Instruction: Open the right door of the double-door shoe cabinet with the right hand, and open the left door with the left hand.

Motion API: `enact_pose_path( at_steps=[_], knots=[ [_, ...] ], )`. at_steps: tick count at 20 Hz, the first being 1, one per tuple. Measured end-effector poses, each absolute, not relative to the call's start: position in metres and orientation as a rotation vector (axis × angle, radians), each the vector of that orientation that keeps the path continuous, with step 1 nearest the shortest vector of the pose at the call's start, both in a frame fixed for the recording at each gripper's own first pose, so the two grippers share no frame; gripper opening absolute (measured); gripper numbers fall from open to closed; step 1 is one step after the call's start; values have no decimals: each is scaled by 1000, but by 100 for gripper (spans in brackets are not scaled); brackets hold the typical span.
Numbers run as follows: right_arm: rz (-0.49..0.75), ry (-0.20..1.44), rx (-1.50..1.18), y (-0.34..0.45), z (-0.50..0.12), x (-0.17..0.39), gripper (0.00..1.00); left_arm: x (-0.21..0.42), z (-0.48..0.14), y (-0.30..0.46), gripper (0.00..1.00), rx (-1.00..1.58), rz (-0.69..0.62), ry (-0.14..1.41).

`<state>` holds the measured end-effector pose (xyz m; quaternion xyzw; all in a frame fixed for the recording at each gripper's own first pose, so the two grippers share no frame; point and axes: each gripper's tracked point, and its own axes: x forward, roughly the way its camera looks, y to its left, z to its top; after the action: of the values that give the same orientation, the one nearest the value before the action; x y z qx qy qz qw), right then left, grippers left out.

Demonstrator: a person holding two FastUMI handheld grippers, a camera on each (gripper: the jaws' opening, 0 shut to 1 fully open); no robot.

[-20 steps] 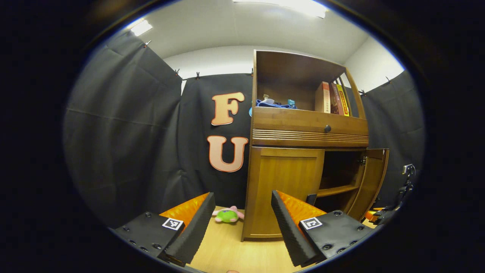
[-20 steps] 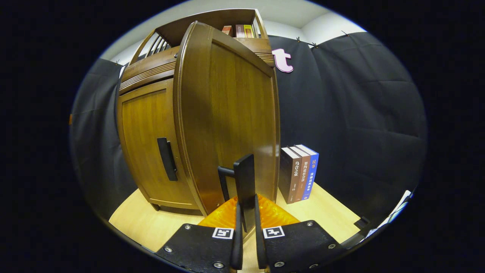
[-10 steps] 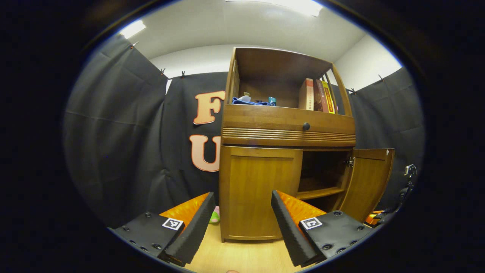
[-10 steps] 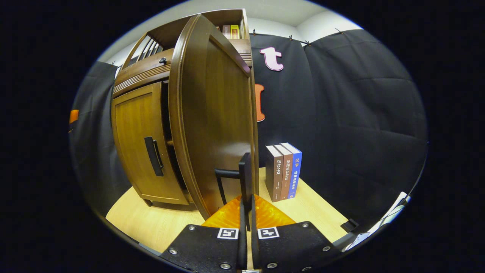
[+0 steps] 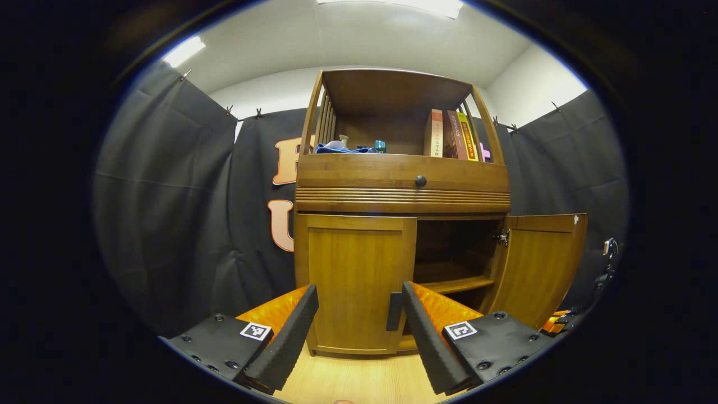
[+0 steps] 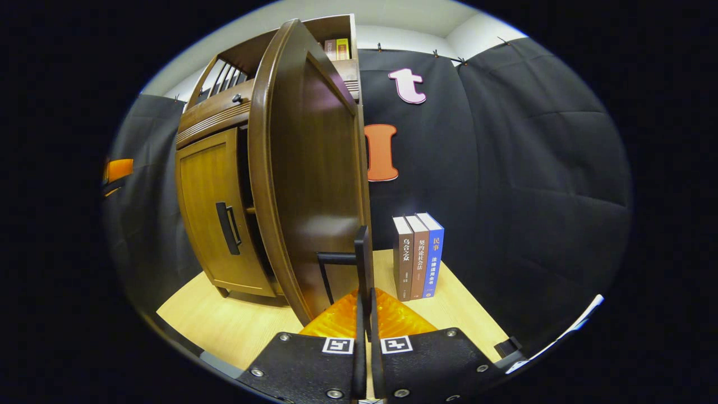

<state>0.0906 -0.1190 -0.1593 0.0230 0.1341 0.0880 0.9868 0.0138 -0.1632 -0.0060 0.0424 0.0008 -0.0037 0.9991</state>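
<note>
The wooden shoe cabinet [image 5: 401, 193] stands straight ahead in the left gripper view. Its left door [image 5: 356, 280] is closed, with a dark handle [image 5: 394, 311] at its right edge. My left gripper [image 5: 359, 292] is open a short way in front of that door, its right finger [image 5: 426, 331] just beside the handle. The right door [image 5: 541, 264] is swung wide open, showing an inner shelf. In the right gripper view the right door [image 6: 314, 185] stands edge-on, and my right gripper [image 6: 364, 306] is shut on its black handle [image 6: 362, 258]. The left door [image 6: 213, 213] and its handle [image 6: 227, 227] lie behind.
Above the doors are a drawer with a round knob [image 5: 420, 181] and an open shelf holding books [image 5: 449, 134] and a blue cloth [image 5: 342, 148]. Three books [image 6: 418, 255] stand on the light wooden surface [image 6: 224, 325] right of the open door.
The left gripper has swung and moved toward the cabinet, so the left door now sits between its fingers' line; a plush toy left view. The right gripper pulled the right door wider open.
</note>
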Motion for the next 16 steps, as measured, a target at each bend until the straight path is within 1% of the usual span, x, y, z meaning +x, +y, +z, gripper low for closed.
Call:
enact_pose_path(
  at_steps=[4,6,7,10,13,16],
  knots=[
    [209,262,48,-139,-158,97,3,10,-8,-181,94,108,12,-14],
    [230,260,58,-145,-158,99,3,9,-11,-190,96,112,22,-11],
    [238,259,58,-149,-159,101,3,10,-11,-195,94,108,22,-8],
    [261,262,74,-158,-159,103,3,10,-18,-212,95,81,13,7],
    [241,263,67,-178,-164,98,5,10,-25,-221,94,69,14,19],
    [240,278,135,-189,-167,89,5,18,-32,-228,94,63,9,17]
  ],
)
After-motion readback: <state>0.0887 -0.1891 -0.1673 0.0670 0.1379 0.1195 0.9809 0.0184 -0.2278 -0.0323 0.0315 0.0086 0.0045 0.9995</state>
